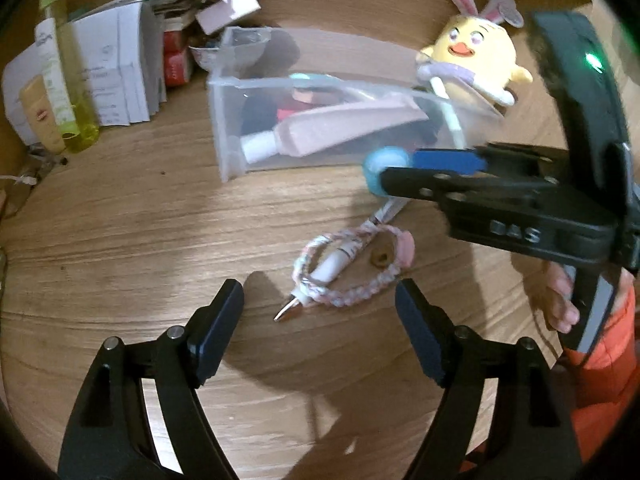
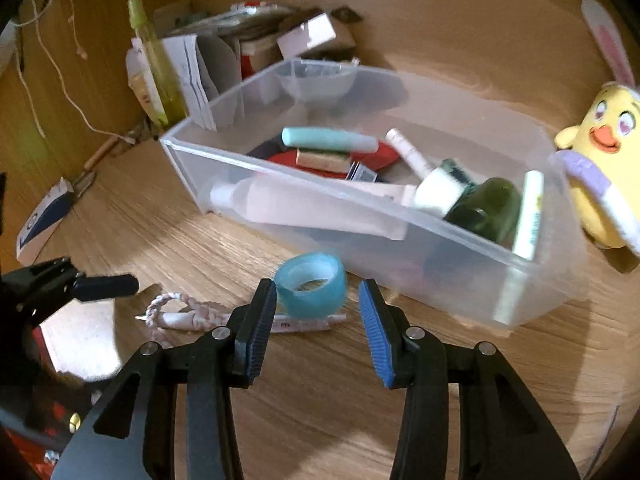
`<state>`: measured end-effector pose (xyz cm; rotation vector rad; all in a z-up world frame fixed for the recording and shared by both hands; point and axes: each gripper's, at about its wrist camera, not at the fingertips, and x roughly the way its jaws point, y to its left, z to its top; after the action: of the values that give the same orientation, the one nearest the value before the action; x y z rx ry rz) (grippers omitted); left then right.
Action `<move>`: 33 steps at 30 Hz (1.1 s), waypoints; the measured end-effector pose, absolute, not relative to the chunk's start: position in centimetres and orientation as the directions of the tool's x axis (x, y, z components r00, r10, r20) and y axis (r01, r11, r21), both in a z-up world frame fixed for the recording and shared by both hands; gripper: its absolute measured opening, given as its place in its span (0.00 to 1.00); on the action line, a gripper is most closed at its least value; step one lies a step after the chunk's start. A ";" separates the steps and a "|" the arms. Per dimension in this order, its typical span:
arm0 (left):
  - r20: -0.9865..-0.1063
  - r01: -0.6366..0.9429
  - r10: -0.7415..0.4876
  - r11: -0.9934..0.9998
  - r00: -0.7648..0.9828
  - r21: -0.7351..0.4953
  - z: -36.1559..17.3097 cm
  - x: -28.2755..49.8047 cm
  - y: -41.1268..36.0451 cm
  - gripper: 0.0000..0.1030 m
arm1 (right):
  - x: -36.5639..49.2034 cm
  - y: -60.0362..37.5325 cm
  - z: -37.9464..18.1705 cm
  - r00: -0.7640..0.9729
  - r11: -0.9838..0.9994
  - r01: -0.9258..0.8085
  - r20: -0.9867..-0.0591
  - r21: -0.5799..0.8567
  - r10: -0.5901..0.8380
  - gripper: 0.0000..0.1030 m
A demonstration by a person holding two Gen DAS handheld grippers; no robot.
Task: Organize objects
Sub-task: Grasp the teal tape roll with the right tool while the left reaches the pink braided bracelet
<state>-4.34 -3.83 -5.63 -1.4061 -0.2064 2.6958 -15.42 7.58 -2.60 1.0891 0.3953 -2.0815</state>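
A white pen threaded through a pink-and-white braided cord lies on the wooden table. My left gripper hangs open just short of the pen's tip, touching nothing. A blue tape roll sits by the pen's far end, in front of the clear plastic bin. My right gripper straddles the roll at its fingertips. The left pad is against it and a thin gap shows on the right. In the left wrist view the right gripper reaches in from the right to the roll.
The bin holds a pink tube, a green bottle and several small items. A yellow chick plush stands at its right end. Paper boxes and a yellow-green bottle crowd the back left. A hand and orange sleeve hold the right gripper.
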 end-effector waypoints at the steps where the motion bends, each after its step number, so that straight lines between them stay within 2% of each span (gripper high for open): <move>1: -0.810 -0.025 0.144 -0.987 -0.569 -0.158 -5.7 -4.4 -3.6 0.76 | -15.6 7.5 -2.8 -0.358 -0.677 0.732 -0.806 0.071 -0.471 0.38; 3: -0.810 -0.031 0.132 -0.990 -0.571 -0.139 -5.9 -4.5 -3.2 0.77 | -15.8 7.4 -3.1 -0.346 -0.677 0.731 -0.811 0.081 -0.471 0.38; 4: -0.811 -0.037 0.136 -0.990 -0.569 -0.140 -5.9 -4.6 -3.0 0.77 | -15.8 7.4 -3.1 -0.341 -0.674 0.733 -0.810 0.089 -0.477 0.35; 19: -0.820 -0.082 0.121 -0.992 -0.560 -0.091 -5.8 -6.8 -0.3 0.77 | -14.5 12.4 0.4 -0.431 -0.712 0.693 -0.726 0.114 -0.536 0.35; 25: -0.834 -0.060 0.039 -0.998 -0.551 -0.007 -6.3 -8.2 0.9 0.77 | -14.3 15.3 1.0 -0.455 -0.732 0.666 -0.698 0.145 -0.553 0.35; 29: -0.827 -0.044 0.035 -0.999 -0.562 -0.012 -6.1 -8.0 0.6 0.62 | -14.3 16.5 1.0 -0.464 -0.737 0.657 -0.686 0.159 -0.561 0.35; 33: -0.821 -0.023 0.048 -0.999 -0.569 -0.042 -5.7 -7.7 0.0 0.55 | -14.3 17.4 0.9 -0.462 -0.740 0.649 -0.681 0.178 -0.569 0.35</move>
<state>-7.68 -0.04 -5.73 -1.4384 -0.0409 2.7472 -14.33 17.35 0.87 0.9724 0.1370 -2.2031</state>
